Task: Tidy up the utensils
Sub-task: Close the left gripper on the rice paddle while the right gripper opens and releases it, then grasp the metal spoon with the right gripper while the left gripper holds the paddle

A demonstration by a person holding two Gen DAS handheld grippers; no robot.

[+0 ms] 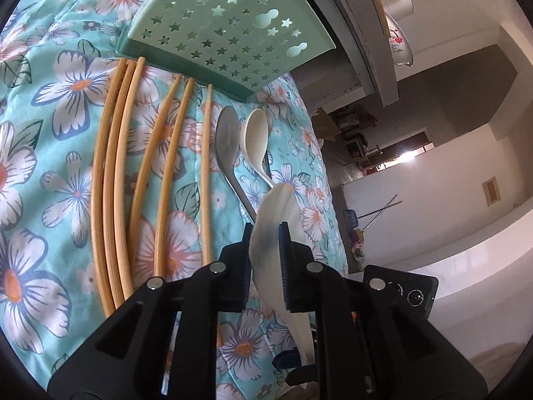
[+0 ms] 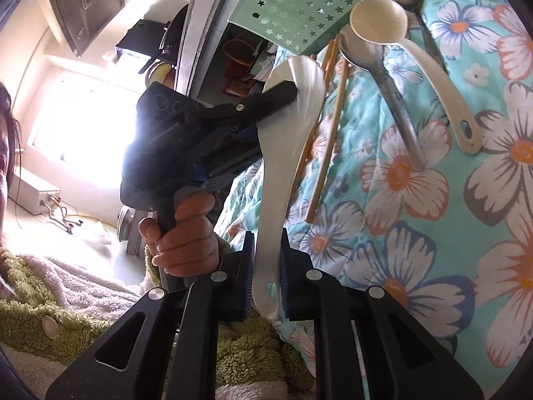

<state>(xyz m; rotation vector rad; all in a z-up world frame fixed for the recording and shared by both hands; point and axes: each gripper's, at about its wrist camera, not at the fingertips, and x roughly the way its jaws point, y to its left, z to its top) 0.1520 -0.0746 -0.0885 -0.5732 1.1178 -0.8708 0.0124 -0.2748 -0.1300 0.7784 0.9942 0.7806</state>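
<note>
Left wrist view: chopsticks [image 1: 146, 173] lie far-to-near on floral cloth [image 1: 50, 173]; steel spoon [image 1: 228, 146], cream spoon [image 1: 255, 140] right of them. I hold white spoon [image 1: 276, 233] clamped by both left gripper [image 1: 266, 250] and right gripper [image 2: 268, 266]. Green holder [image 1: 230, 30] far ahead, contents hidden.

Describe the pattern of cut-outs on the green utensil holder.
The utensil holder is pale mint green with star-shaped holes; clearest in the left wrist view.
</note>
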